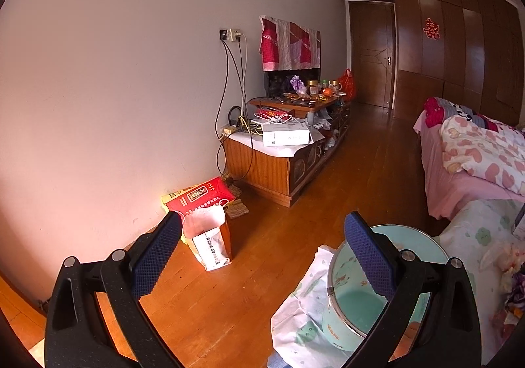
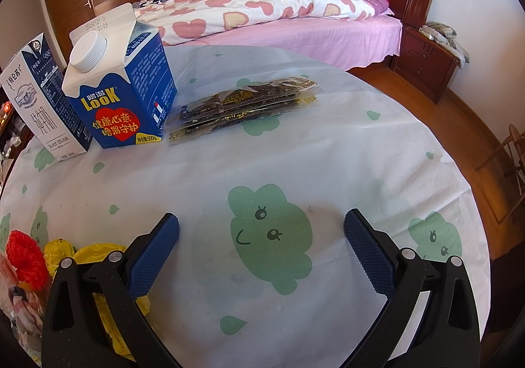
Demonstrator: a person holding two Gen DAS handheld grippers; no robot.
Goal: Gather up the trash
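Trash is not picked up yet, I think: the blue milk carton with a white cap (image 2: 123, 85), the tall white and blue milk box (image 2: 39, 98) just beside it and the flat dark snack packets (image 2: 242, 105) all sit on the round table with the white cloth with green faces (image 2: 328, 154). The right gripper (image 2: 261, 243) hovers low over the table, wide open and holding nothing, well apart from the cartons. The left gripper (image 1: 262, 246) is open and empty too, over the round mint green bin (image 1: 347, 305) on the wooden floor (image 1: 229, 286).
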